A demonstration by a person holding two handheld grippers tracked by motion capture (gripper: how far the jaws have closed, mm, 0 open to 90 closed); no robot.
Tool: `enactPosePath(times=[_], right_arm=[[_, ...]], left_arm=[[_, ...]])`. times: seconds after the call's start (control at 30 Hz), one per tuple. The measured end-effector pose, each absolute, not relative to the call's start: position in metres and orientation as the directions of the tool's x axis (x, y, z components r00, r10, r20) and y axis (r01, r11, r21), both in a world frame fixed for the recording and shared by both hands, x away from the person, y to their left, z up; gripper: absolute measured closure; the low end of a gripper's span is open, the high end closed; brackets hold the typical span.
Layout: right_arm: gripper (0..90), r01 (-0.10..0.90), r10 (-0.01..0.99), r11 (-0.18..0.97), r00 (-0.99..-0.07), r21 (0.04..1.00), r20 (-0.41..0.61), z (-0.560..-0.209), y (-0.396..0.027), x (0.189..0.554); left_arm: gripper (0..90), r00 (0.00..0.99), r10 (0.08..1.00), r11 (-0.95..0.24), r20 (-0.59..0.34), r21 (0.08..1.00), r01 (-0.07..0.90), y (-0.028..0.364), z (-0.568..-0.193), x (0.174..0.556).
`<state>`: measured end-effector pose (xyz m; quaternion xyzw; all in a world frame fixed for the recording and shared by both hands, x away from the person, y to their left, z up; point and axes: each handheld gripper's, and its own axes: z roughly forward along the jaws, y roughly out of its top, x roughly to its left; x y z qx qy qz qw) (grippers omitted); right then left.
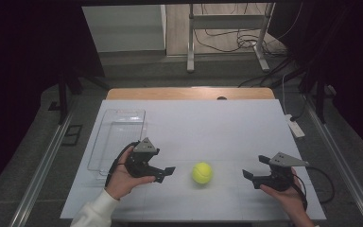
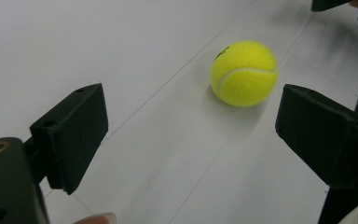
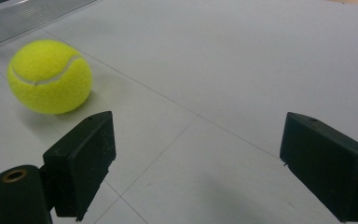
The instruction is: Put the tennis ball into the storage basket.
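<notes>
Dark surroundings are framing a bench (image 1: pixel 246 118) covered with a pale grey sheet, and a yellow felt tennis ball (image 1: pixel 202 172) is sitting on it near the front edge, between the two hands. A clear plastic rectangular tray (image 1: pixel 118 137) is lying empty at the left side, well apart from the ball. The left hand-held gripper (image 1: pixel 164 173) is hovering just left of the ball with its jaws spread and nothing between them; in the left gripper view the ball (image 2: pixel 244 73) is lying ahead, beyond the jaw tips. The right hand-held gripper (image 1: pixel 256 170) is waiting farther to the right, also spread and empty. Judging by this, the work is only beginning: the ball is not yet being grasped, and the pickup and any move toward the tray are still remaining.
</notes>
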<state>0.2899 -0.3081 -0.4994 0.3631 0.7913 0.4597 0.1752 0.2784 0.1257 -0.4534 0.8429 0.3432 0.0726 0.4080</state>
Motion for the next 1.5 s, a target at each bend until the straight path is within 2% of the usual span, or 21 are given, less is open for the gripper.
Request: enactPosePath(times=[0.33,1.5], right_arm=[[10.9,0.413,0.735,0.317,-0.676,0.854,0.054,-0.5,-0.308,0.29],[10.9,0.413,0.734,0.318,-0.677,0.854,0.054,-0.5,-0.309,0.291]], left_arm=[[10.6,0.768,0.626,-0.456,-0.134,0.736,0.5,0.115,-0.45,0.281],[9.9,0.821,0.552,-0.527,-0.146,0.702,0.478,0.071,-0.457,0.295]])
